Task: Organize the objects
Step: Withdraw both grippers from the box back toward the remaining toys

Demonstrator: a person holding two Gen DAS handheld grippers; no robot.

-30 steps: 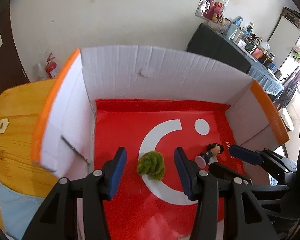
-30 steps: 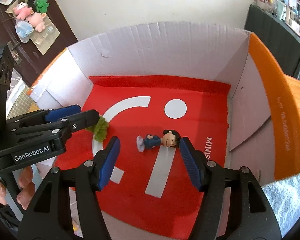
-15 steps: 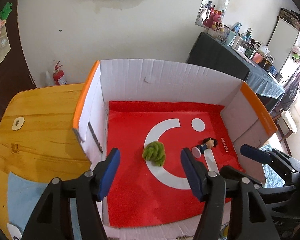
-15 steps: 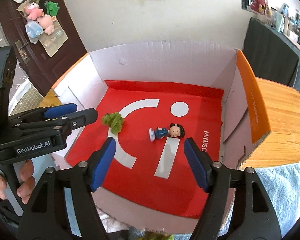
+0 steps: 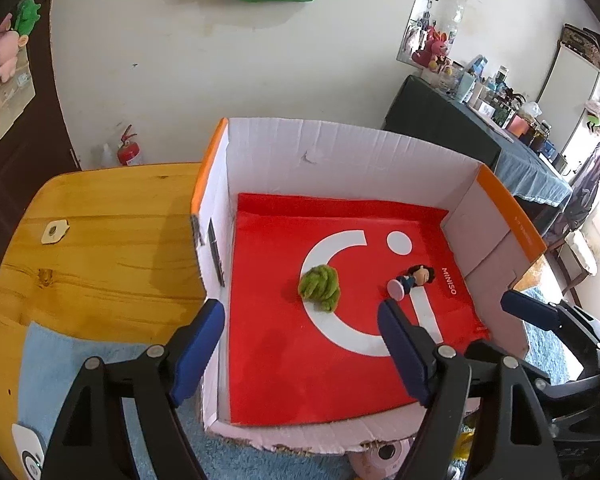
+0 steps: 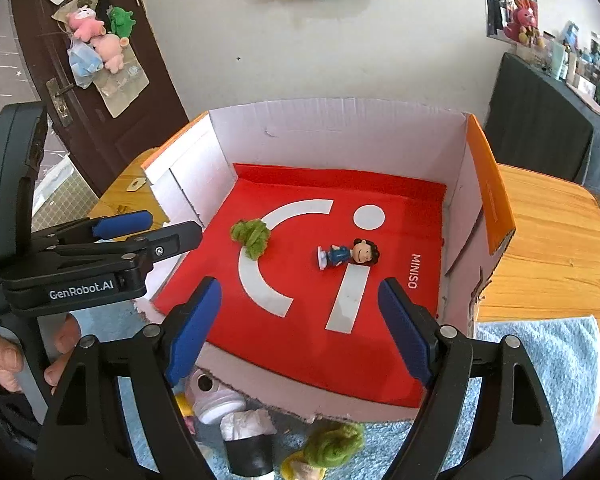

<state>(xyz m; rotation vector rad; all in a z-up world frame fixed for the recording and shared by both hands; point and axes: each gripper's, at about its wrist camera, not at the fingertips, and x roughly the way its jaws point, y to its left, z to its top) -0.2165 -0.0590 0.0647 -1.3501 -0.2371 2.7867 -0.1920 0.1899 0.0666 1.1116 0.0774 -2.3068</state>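
Observation:
An open cardboard box (image 5: 340, 160) (image 6: 340, 128) with a red liner stands on the wooden table. Inside lie a green fuzzy ball (image 5: 319, 288) (image 6: 252, 236) and a small figurine with dark hair and blue clothes (image 5: 412, 278) (image 6: 346, 254), on its side. My left gripper (image 5: 300, 344) is open and empty above the box's near edge. My right gripper (image 6: 300, 330) is open and empty, also above the near edge. Each gripper shows in the other's view, the left one (image 6: 148, 228) at the left and the right one (image 5: 528, 312) at the right.
In front of the box, on a light blue towel (image 6: 540, 368), lie a pink-white toy (image 6: 212, 394), a black-and-white item (image 6: 246, 444) and a second green fuzzy piece (image 6: 332, 444). Wooden table (image 5: 100, 248) extends on both sides of the box.
Both grippers have pulled up and back out of the box. The green ball and the figurine stay where they lay on the red liner.

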